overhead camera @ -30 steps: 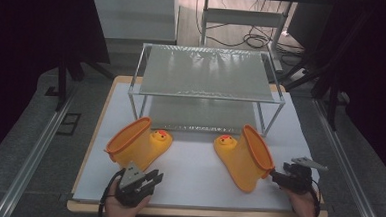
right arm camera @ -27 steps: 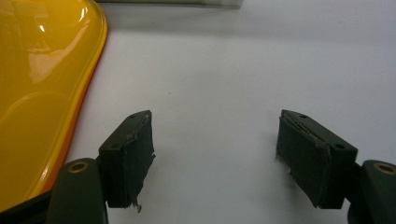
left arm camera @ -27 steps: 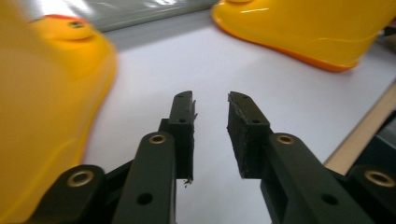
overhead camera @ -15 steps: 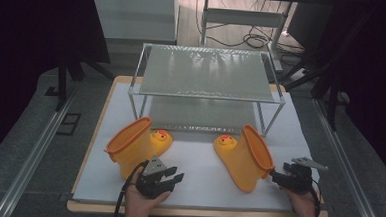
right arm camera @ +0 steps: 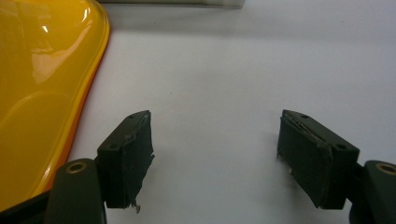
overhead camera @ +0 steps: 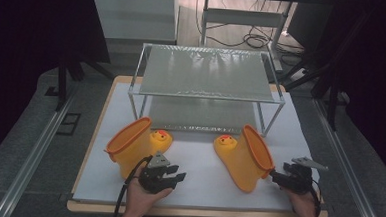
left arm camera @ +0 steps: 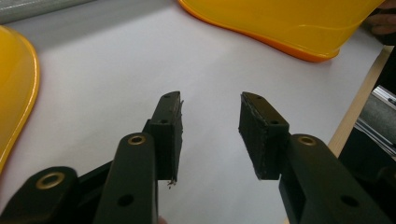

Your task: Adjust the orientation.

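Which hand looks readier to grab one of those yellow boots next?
Probably the right tool: open wide, it sits at the right boot's rim. The left tool points away from its boot.

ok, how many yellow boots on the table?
2. Left boot lies on the white mat just beyond the left gripper; right boot lies beside the right gripper. Both are in front of the wire rack; none seems hidden.

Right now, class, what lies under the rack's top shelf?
Under the rack a lower mesh shelf shows, apparently bare. Its back part is covered by the top shelf, so whatever sits there cannot be seen.
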`<state>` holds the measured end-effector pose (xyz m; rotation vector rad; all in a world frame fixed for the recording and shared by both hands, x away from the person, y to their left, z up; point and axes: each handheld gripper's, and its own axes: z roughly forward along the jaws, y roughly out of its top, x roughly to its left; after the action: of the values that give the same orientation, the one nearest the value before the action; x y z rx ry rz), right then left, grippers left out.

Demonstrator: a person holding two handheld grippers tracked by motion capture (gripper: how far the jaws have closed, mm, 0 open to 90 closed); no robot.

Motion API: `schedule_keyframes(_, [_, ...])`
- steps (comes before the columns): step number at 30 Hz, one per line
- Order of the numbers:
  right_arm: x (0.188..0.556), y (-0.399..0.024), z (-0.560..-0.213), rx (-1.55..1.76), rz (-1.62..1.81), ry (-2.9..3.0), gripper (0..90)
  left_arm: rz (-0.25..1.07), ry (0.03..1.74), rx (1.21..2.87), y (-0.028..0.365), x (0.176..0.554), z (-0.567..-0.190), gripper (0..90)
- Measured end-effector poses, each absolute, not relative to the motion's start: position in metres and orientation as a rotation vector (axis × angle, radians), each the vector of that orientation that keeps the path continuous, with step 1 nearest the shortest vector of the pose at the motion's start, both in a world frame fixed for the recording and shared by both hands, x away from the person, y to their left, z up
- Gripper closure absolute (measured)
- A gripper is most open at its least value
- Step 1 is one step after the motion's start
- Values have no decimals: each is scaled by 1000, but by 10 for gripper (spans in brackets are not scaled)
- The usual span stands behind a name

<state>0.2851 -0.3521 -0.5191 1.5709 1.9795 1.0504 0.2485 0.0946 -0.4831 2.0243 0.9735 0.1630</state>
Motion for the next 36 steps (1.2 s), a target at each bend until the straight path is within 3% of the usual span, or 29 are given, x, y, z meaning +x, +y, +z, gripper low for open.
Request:
schedule_keyframes(12, [285, -352, -519, 1571, 1053, 1980, 267, 40, 935, 2078, 86, 261, -469, 478])
schedule_keyframes(36, [285, -353, -519, 1575, 1057, 1984, 266, -223, 925, 2061, 59, 285, -432, 453])
